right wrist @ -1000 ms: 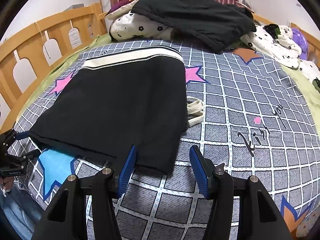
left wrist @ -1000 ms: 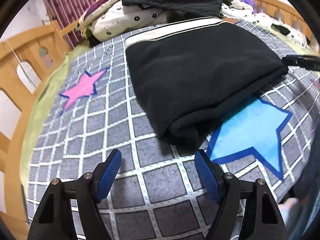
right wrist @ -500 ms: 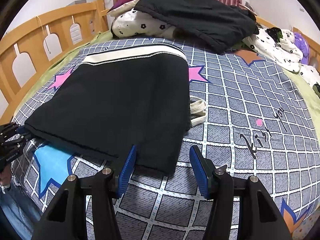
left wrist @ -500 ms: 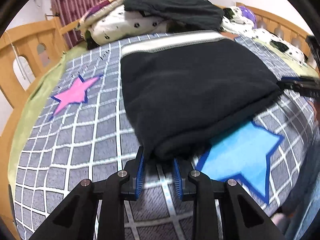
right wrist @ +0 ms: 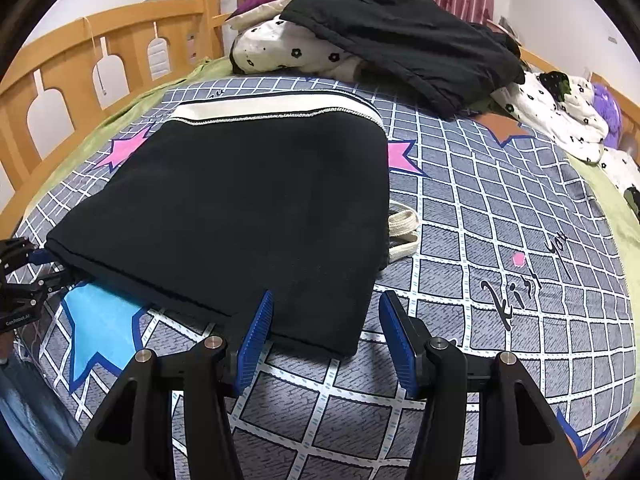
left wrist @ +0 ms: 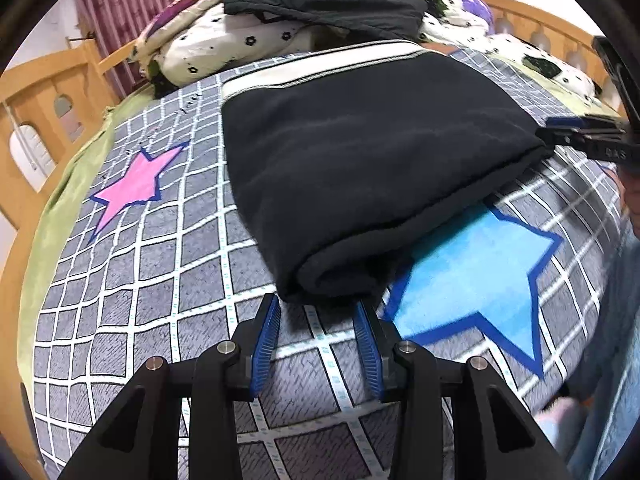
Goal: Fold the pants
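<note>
Black pants point(left wrist: 360, 152) with a cream waistband lie folded flat on the checked bedsheet point(left wrist: 132, 280). My left gripper point(left wrist: 316, 302) is at their near folded corner. Its jaws are opening, and the rolled edge sits just past the tips, untouched by the pads. In the right wrist view the pants point(right wrist: 248, 208) reach to my right gripper point(right wrist: 326, 298). That gripper is open, and the hem corner lies between its jaws without being pressed. Each gripper shows in the other's view: the right gripper point(left wrist: 548, 130) and the left gripper point(right wrist: 36, 268), each at its own hem corner.
A black garment point(right wrist: 400, 36) lies heaped on spotted pillows point(right wrist: 280, 52) at the head of the bed. Wooden rails point(right wrist: 80, 60) run along the left side. A cream strap point(right wrist: 402, 232) sticks out beside the pants. A person's jeans-clad leg point(left wrist: 616, 360) is at the bed's edge.
My left gripper moved in to the pants' folded corner, narrowed its jaws sharply, then widened them a little. The right gripper stayed at its corner with the same gap.
</note>
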A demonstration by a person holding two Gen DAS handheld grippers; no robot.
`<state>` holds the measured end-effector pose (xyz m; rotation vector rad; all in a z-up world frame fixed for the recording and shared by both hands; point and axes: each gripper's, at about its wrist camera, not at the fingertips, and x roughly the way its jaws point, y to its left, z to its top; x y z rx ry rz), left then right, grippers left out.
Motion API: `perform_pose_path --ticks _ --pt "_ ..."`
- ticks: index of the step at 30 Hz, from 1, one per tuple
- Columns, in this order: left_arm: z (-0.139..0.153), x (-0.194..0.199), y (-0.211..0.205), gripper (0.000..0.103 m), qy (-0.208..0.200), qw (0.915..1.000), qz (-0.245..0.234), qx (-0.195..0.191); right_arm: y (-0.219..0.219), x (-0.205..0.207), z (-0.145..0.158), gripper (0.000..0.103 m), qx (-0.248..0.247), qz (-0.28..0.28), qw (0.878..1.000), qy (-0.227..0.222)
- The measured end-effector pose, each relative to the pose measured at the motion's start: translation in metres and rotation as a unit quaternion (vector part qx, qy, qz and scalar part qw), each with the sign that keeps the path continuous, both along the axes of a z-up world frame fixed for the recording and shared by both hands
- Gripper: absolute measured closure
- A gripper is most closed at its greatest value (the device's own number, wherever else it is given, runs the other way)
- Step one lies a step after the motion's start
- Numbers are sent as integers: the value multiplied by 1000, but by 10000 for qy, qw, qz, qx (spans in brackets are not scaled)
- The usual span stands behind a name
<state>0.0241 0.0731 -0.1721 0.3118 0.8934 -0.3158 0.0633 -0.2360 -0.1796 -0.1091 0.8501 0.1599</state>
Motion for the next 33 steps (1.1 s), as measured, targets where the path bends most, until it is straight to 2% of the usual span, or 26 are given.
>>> perform_pose_path --ticks 1,3,5,7,14,17,19,22,23,26,27,30,33 --pt "1 -1 2 66 24 10000 -32 -33 -1 -1 0 48 -3 -5 10000 -7" --pt "1 -2 4 54 16 10000 -4 -44 -3 -1 1 48 -15 -26 10000 -15" --pt "1 -4 3 50 52 9999 -72 -106 -5 -2 1 48 -21 -31 10000 -24" --pt "2 -7 -1 50 15 9998 -177 -35 -5 -2 2 48 -39 -20 10000 -39" --pt "0 -12 -12 48 -419 9972 -193 592 -1 -4 1 48 -177 36 9998 -91" --pt "-2 -11 -15 47 -507 9956 -209 766 0 -5 1 48 -195 44 9997 -102" --pt "-1 -8 -16 48 -581 9955 -145 740 1 -5 1 48 -216 54 9997 -113" --pt "7 -1 -15 57 -733 9964 27 421 2 -4 0 48 -218 60 9997 -104" --pt "10 1 -14 70 -782 9965 85 285 1 -3 -1 48 -207 60 9997 -98" --pt "21 8 -7 82 -841 9954 393 -226 -1 -1 0 48 -119 32 9999 -107" --pt "20 10 -5 84 -770 9953 482 -325 -2 -1 0 47 -71 23 9999 -111" --pt "11 11 -4 86 -673 9960 563 -183 -4 2 -2 48 63 10 10000 -70" --pt "-7 12 2 86 -224 9971 698 -210 -1 6 -9 48 -20 -14 10000 61"
